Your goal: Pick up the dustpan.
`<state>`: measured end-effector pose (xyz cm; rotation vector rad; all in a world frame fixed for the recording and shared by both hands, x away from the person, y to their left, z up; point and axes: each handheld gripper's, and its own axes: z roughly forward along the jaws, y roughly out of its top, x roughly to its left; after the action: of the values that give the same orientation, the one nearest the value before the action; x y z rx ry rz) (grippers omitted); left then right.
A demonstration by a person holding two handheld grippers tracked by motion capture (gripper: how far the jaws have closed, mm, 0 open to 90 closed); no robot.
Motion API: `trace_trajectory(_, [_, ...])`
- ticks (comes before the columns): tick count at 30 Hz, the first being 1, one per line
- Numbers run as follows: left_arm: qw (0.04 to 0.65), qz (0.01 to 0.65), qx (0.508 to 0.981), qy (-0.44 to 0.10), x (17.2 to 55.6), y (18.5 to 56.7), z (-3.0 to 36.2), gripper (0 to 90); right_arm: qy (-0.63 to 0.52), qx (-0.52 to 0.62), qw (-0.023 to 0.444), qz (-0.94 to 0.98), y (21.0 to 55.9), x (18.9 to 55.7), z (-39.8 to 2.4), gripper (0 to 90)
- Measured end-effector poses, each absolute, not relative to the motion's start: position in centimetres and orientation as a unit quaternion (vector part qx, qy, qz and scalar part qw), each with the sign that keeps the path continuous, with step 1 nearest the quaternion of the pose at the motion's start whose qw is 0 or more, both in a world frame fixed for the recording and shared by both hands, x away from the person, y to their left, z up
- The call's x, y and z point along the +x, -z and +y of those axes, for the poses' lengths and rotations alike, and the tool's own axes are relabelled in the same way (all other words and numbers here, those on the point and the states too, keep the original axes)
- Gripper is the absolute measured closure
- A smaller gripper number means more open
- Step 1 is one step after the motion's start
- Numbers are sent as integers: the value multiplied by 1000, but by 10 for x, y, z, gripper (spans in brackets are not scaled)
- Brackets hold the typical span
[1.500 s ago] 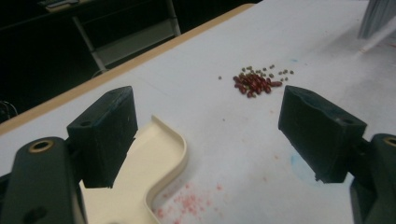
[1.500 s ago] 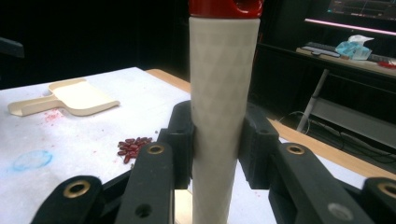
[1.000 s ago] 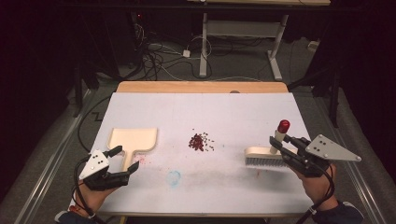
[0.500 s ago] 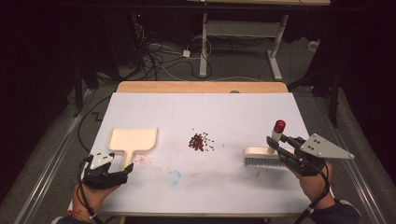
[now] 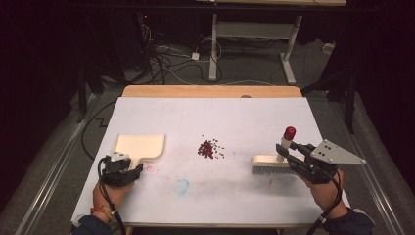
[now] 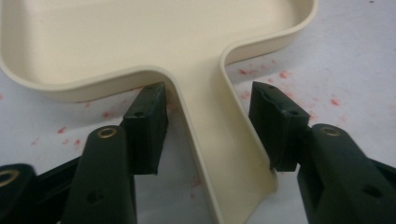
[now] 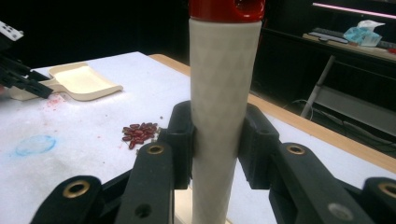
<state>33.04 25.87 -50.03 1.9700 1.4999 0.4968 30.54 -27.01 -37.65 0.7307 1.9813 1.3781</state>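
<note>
Hidden or cut off: in my right gripper view the brush (image 7: 224,116) runs out of frame at both ends; its red cap (image 7: 227,9) is cropped at the top and the bristle head is lost under my jaws. In my left gripper view the dustpan (image 6: 154,42) is cut off at the top and sides, and its handle (image 6: 224,154) leaves the frame at the bottom.
Hard to make out: from the high view my left gripper (image 5: 128,171) is a dark lump over my hand, and its jaws blur into the handle.
Left gripper: standing wide, one jaw on each side of the dustpan handle with a gap showing on both sides, so it holds nothing.
Right gripper (image 5: 285,152): closed tight on the brush's upright handle, the pads pressed flat against it from both sides.
Dustpan: cream plastic, smooth, shallow with a raised rounded rim and a channel-shaped handle; it lies flat at the left of the tabletop (image 5: 244,117).
Brush: pale handle, round, with a faint faceted texture; its long light head with grey bristles rests on the tabletop at the right.
Beans (image 5: 209,148): a small heap of dark red, glossy, oval pieces near the middle, between dustpan and brush.
Tabletop: white, matt sheet with red flecks near the dustpan and a faint blue ring (image 5: 182,186); a wooden edge shows at the far side.
</note>
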Motion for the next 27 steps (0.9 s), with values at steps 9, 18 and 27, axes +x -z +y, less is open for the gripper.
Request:
trace_trajectory(9, [306, 537, 761, -198, 348, 500, 261, 629, -520, 270, 292, 756, 378, 312, -263, 694])
trace_trajectory(18, [308, 511, 775, -209, 358, 496, 263, 634, -516, 264, 300, 758, 378, 313, -261, 695])
trace_trajectory(27, [326, 466, 788, -236, 351, 481, 257, 634, -515, 266, 308, 754, 378, 308, -264, 695])
